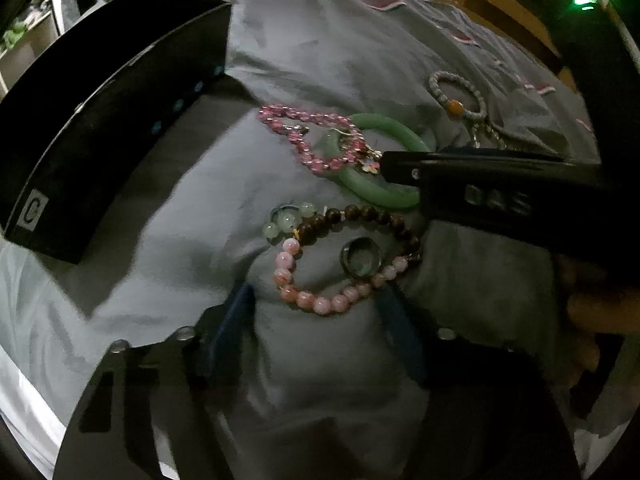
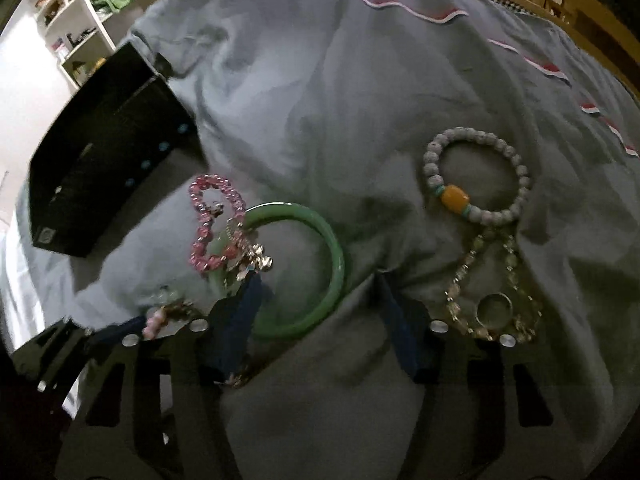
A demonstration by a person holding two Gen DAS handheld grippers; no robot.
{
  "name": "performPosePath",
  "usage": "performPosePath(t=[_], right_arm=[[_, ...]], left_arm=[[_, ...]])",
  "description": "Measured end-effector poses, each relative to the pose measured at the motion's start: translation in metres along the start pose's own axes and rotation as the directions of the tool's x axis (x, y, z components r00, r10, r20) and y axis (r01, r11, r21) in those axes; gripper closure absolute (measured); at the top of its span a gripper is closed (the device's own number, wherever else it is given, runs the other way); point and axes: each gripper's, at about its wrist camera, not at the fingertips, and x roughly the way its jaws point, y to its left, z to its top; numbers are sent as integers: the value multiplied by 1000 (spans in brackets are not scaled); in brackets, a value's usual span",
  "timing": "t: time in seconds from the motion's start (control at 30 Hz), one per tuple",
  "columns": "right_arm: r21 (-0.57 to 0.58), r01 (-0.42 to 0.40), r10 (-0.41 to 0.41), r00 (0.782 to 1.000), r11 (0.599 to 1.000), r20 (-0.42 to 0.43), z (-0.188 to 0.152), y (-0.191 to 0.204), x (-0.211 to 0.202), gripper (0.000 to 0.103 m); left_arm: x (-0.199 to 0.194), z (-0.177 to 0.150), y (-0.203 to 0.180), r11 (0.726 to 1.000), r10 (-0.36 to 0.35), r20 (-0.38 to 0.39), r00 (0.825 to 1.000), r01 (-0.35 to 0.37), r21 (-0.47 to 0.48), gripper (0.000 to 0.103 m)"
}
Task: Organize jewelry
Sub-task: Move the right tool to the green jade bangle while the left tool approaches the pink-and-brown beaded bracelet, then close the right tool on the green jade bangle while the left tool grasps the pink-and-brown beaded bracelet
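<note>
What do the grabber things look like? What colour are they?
Each gripper is a black frame with cut-out slots, round silver screws and two dark blue fingers. The left gripper shows in the left wrist view, the right gripper in the right wrist view. From the side, the right one is a long black bar with raised letters.

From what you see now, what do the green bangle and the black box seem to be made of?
Green bangle: probably jade or jade-like glass, since it is one smooth, slightly translucent ring with a soft gloss. Black box: possibly lacquered wood or rigid board, with flat dark faces and small turquoise studs; I cannot tell which.
</note>
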Motion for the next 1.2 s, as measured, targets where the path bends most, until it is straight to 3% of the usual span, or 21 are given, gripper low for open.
performPosePath(t=[0.13,0.17,0.33,0.57,0.6,0.73,0.87,0.9,0.93,0.97,1.0,1.03,1.07,1.17,1.2], right_arm=[[10,25,-25,1000,1000,12,-1,0,-2,82],[16,20,-20,1000,1000,19,-4,-1,-5,87],[73,-21,13,994,997,109,-22,-7,-37,91],[151,-122,83,966,981,243,-50,-12,-83,93],[159,-145,98,958,977,270,-51,-13,-88,103],[174,-187,124,939,967,322,-52,-13,-103,102],[159,-177,122,944,971,306,-55,-11,-109,102],[152,-148,104,958,977,269,-53,-10,-103,101],[149,-121,84,968,981,238,-53,-9,-98,99],[153,-89,56,977,984,207,-54,-9,-91,80],[164,-66,35,981,984,189,-54,-9,-84,44],[171,-62,27,979,983,202,-55,-8,-82,27],[171,-60,21,975,983,220,-55,-7,-79,16],[144,-27,1,983,989,183,-50,-3,-62,23],[125,-8,-12,988,992,157,-48,-1,-53,33]], left_arm=[[-4,1,12,998,-41,0,999,41,-40,69],[-7,0,16,997,-62,-4,998,61,-51,71],[-13,-6,29,991,-111,-9,994,110,-76,94],[-28,-10,44,985,-148,13,989,148,-90,100],[-29,-10,45,985,-147,17,989,148,-90,100],[-31,-7,47,985,-140,28,990,143,-95,100],[-22,-4,46,980,-171,-7,985,169,-106,100],[-20,-2,46,980,-168,-4,986,167,-108,90],[-18,1,45,981,-161,2,987,161,-106,62],[-17,4,45,983,-146,10,989,147,-106,43],[-19,6,46,986,-124,37,992,127,-105,21],[-21,7,45,989,-104,59,993,109,-100,20],[-19,11,43,993,-72,72,995,78,-88,20],[-5,15,41,995,-60,37,998,63,-84,27],[1,14,42,995,-45,20,999,46,-88,44]])
